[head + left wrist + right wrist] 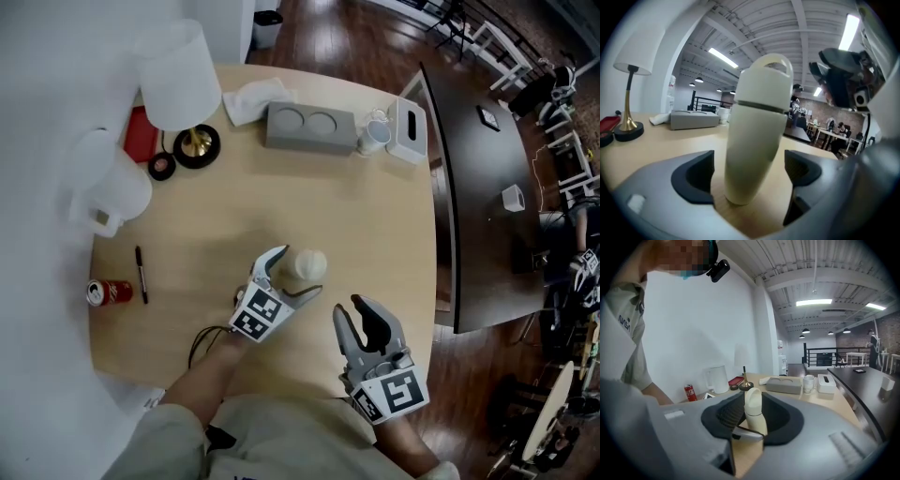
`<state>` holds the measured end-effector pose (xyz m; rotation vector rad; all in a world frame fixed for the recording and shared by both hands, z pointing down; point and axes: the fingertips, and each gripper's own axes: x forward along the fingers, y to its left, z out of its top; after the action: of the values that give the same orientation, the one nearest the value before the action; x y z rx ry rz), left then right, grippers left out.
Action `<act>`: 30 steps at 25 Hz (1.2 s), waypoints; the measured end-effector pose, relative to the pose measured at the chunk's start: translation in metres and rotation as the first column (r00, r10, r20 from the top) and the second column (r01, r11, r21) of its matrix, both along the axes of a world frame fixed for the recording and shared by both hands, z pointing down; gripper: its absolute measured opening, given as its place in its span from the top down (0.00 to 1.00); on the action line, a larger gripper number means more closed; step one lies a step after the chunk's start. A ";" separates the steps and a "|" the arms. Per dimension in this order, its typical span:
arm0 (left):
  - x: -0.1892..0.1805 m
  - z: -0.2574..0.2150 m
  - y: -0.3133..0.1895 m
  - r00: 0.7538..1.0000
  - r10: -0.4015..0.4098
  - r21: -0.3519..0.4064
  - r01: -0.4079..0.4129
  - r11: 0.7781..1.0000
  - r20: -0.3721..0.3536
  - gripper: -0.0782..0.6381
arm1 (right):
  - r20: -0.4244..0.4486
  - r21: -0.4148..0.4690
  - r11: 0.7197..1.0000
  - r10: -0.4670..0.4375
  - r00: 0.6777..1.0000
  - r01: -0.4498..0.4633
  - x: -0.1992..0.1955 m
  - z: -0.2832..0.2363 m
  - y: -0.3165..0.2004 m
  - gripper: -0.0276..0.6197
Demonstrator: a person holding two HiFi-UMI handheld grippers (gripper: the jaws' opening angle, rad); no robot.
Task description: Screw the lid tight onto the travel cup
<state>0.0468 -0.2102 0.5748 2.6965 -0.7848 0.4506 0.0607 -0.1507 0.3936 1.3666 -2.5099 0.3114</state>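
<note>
A cream travel cup (305,265) stands upright on the wooden table (375,225), its looped lid (766,82) sitting on top. In the left gripper view the cup (754,140) fills the space between the jaws, with a clear gap on each side. My left gripper (291,277) is open around the cup's lower body. My right gripper (361,314) hovers to the right of the cup and nearer to me, open a little with nothing between its fingers. The right gripper view looks past its dark jaws at the cup (753,411) beyond them.
At the table's far side stand a white-shaded lamp (183,84), a white kettle (108,192), a grey two-well tray (309,127), a white mug (375,134) and a tissue box (408,119). A red can (110,292) and black pen (141,274) lie left. A dark table (478,187) adjoins on the right.
</note>
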 end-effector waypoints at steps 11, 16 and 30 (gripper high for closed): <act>0.007 0.005 -0.007 0.998 0.068 0.006 -0.068 0.998 0.003 0.45 | 0.023 -0.027 0.999 0.019 1.000 -0.018 0.006 0.008 -0.012 0.80; -0.001 0.002 0.000 0.992 0.113 -0.074 -0.109 0.991 0.055 0.45 | 0.043 -0.011 1.000 0.007 0.999 -0.007 0.006 0.002 -0.013 0.80; -0.019 -0.078 0.079 0.959 0.278 -0.291 -0.251 0.923 0.056 0.43 | 0.239 0.058 0.976 -0.216 0.947 0.209 0.001 -0.062 -0.003 0.61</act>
<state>0.0281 -0.1310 0.4964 2.5312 -0.3435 0.7032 0.0618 -0.1533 0.3316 1.1121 -2.8458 0.4186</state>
